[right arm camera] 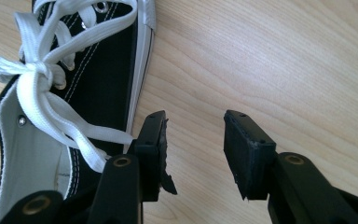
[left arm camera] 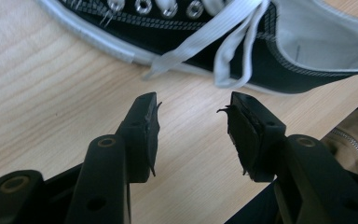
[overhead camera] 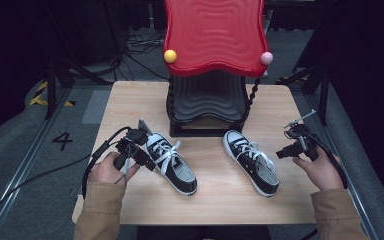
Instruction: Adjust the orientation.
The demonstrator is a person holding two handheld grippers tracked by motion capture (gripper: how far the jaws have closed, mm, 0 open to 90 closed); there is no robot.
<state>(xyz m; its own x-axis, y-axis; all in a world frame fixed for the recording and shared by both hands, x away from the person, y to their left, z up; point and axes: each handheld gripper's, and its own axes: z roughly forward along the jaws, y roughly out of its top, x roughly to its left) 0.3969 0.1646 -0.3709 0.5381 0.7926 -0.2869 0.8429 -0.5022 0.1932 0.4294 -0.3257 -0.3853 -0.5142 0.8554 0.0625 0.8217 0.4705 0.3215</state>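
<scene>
Wooden table (overhead camera: 130, 100): two black sneakers (overhead camera: 171, 163) (overhead camera: 251, 161); two hand-held grippers (overhead camera: 147, 159) (overhead camera: 280, 152), both agape, empty.

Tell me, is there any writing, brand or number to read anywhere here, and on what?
"4": a dark numeral on the grey floor, left of the wooden table.
The two black sneakers, the left shoe and the right shoe, show no readable brand.
The red rack carries no text.
</scene>
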